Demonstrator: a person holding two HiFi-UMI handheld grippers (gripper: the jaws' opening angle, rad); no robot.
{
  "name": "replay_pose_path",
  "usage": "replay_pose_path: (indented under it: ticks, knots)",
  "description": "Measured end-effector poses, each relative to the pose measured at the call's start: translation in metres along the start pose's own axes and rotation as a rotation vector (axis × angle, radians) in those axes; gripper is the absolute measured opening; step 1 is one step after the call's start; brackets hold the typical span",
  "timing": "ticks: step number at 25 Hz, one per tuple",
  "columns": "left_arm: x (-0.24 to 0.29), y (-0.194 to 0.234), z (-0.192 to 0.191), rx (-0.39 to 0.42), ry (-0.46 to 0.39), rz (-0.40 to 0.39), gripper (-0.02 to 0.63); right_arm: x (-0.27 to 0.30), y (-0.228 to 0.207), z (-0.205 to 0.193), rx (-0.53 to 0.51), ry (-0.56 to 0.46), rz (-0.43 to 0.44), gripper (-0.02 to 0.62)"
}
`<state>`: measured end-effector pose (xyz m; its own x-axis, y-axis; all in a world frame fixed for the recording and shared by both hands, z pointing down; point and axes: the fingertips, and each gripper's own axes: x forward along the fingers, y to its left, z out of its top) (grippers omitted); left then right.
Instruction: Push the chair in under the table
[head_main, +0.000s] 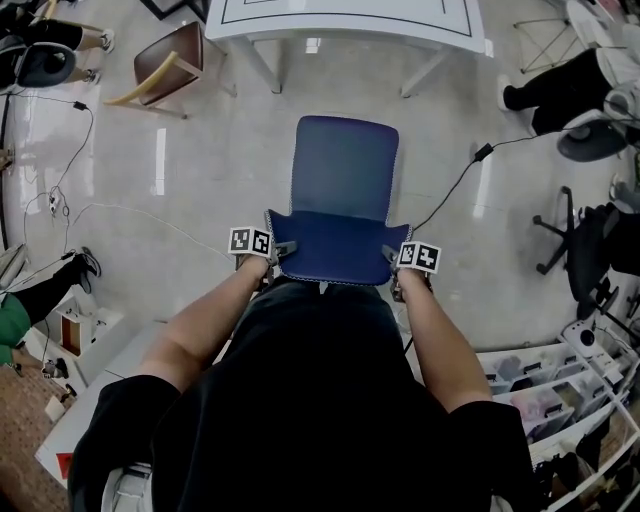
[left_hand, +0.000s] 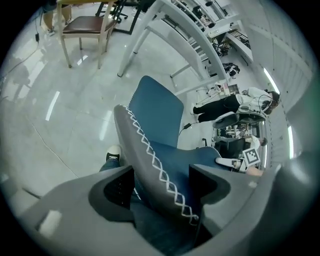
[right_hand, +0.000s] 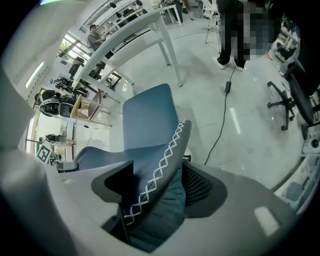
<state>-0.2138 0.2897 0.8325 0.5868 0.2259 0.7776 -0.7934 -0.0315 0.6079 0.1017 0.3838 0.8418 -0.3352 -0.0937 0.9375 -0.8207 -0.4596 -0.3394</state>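
Chair (head_main: 340, 200) is blue and sits on the glossy pale floor (head_main: 200, 200), seat facing the white table (head_main: 300, 33), backrest toward the person. It is not under the table: bare floor shows between seat front and table legs, and it lines up roughly with the table's middle. Left gripper (head_main: 283, 250) is on the backrest's left edge and right gripper (head_main: 392, 256) on its right edge, about level with each other, marker cubes facing up. In the left gripper view, the left gripper (left_hand: 160, 187) has its jaws pinching the backrest's side edge, the one with white cross-stitching, one jaw on each face of the chair (left_hand: 155, 115). The table (left_hand: 185, 45) stands beyond it, with a shoe (left_hand: 114, 152) on the floor just beside the left jaw. In the right gripper view it's the same picture mirrored: the right gripper (right_hand: 157, 187) is clamped on the stitched edge of the chair (right_hand: 147, 120), with the table (right_hand: 135, 30) behind. Both forearms reach straight forward from the body. A black cable (head_main: 450, 190) runs across the floor from the chair's right side toward the upper right, also seen in the right gripper view (right_hand: 225, 115). A wooden chair (head_main: 165, 70) with a brown seat stands left of the table, well apart from the blue one. A black office chair base (head_main: 580, 240) is off to the right.
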Motion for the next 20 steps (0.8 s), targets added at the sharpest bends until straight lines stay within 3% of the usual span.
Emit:
replay_pose_path:
  ticks: [11, 20]
  knots:
    - [0.021, 0.007, 0.003, -0.055, 0.059, 0.020, 0.341, 0.023, 0.001, -0.001, 0.002, 0.102, 0.050, 0.310]
    - [0.029, 0.011, 0.001, -0.072, 0.102, -0.014, 0.339, 0.032, 0.001, -0.001, 0.058, 0.123, 0.126, 0.259]
